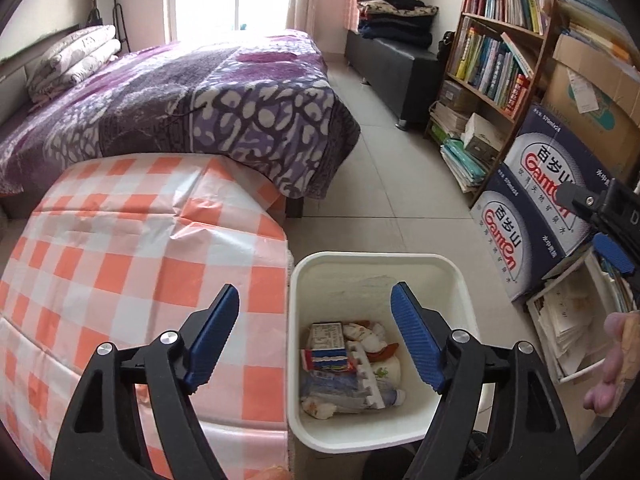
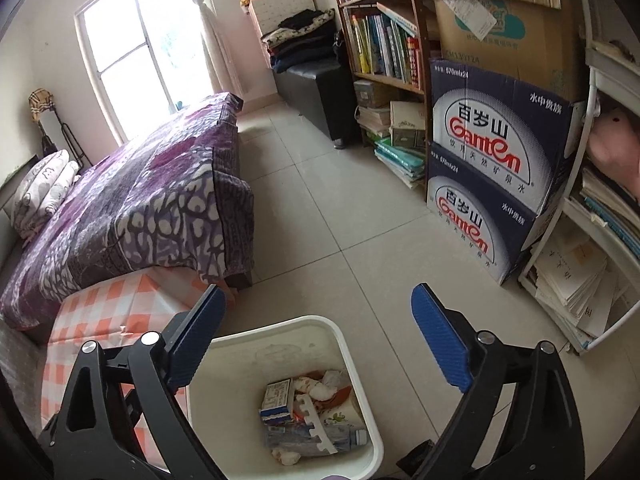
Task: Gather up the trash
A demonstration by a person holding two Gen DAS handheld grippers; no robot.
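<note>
Already the trash (image 1: 348, 368) lies in the white bin (image 1: 372, 264) on the floor: a small box, wads of tissue, a bottle. Beside it, the checked table (image 1: 140, 240) shows nothing left to pick up. Both the left gripper (image 1: 314, 336) and the right gripper (image 2: 318, 344) hang spread and empty above the bin, so the collecting looks about finished.

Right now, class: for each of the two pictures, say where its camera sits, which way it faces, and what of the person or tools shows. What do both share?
Left wrist: on the left tool, facing down-forward over the bin and checked table; right tool and a hand at the right edge.
Right wrist: on the right tool, above the bin, facing the floor and boxes; own open fingers only.
Shared: bin, trash, bed, bookshelf, boxes.
</note>
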